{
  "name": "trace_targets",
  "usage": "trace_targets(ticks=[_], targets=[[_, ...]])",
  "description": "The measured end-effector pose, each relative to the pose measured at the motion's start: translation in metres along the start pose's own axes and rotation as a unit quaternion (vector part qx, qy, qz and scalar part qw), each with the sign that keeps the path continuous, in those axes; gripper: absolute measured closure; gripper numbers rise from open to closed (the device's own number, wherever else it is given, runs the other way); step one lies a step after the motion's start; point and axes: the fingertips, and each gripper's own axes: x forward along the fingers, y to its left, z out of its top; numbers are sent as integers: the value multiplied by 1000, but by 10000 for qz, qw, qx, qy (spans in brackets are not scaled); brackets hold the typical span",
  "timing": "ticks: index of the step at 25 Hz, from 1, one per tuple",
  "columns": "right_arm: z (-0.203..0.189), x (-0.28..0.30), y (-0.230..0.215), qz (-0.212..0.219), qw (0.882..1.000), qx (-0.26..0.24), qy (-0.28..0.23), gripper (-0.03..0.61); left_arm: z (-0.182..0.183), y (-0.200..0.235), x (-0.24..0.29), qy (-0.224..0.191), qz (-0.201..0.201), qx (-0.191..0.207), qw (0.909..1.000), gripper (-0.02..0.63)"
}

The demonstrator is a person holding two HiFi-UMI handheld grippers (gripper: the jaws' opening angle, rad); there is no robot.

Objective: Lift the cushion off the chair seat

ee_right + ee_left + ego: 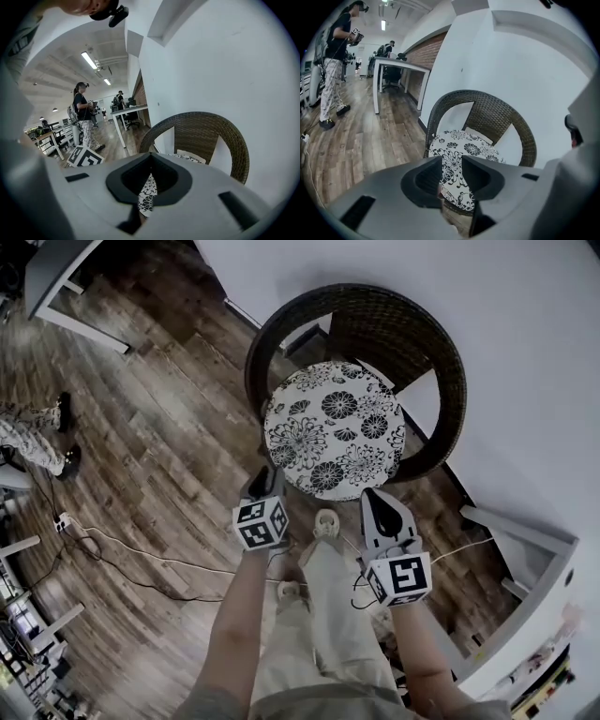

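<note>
Lying flat, the round white cushion printed with black flowers (333, 427) covers the seat of the dark woven wicker chair with a curved back (441, 371), and nothing touches it. Both tongs hang just short of its near edge, over the wood-plank floor (159, 456), apart from the fabric. The left gripper (265, 474) has its jaws parted. The left gripper view shows the cushion through the gap, farther off, with nothing between the pads. The right gripper (375, 498) has its jaw tips together and grips nothing. A white wall (525, 324) stands close behind the chair. I judge this to be the approach, before any grasp. The next move calls for spreading the right jaws, bringing each gripper onto the cushion's near rim, one to each side, pinching the soft edge, then raising both evenly so it comes clear of the chair's arms
</note>
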Motion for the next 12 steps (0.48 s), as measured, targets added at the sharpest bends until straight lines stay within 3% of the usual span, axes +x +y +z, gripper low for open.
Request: trace_targets(ticks=[4,12], targets=[[-19,11,-4,49,9999,73,90,577,-17,13,28,211,82,-151,9996,468],[-51,25,-16,128,9993,161,317,577,-51,38,71,559,456,-232,9971,468]])
